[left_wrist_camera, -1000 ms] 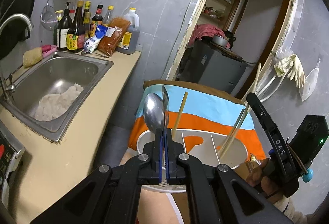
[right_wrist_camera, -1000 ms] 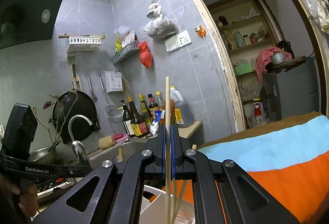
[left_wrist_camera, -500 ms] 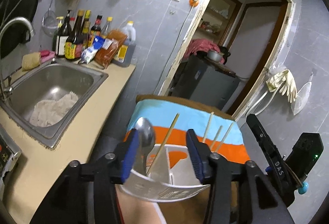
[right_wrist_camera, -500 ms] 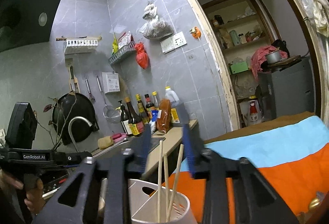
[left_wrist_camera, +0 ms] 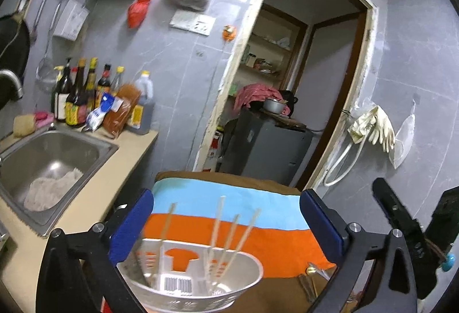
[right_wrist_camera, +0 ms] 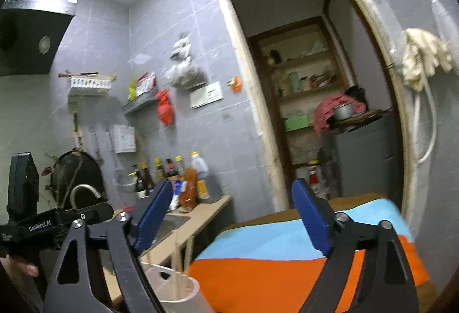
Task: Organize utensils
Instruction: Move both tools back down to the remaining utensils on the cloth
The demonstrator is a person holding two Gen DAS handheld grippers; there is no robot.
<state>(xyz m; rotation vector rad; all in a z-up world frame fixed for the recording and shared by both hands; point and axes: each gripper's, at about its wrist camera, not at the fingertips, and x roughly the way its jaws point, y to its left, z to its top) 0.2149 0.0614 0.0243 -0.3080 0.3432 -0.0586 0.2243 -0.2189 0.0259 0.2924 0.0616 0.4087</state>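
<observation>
Both the left gripper [left_wrist_camera: 226, 224] and right gripper [right_wrist_camera: 232, 218], jaws just opened wide and empty, stand above the white holder [left_wrist_camera: 189, 281], which sits on the striped cloth [left_wrist_camera: 258, 232] with chopsticks [left_wrist_camera: 229, 235] upright inside.

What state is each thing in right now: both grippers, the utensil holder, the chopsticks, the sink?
left gripper: open, jaws just opened, gripping nothing
right gripper: open, jaws just opened, nothing between them
utensil holder: upright on the striped cloth
chopsticks: standing tilted in the holder
sink: holds a pale rag
</observation>
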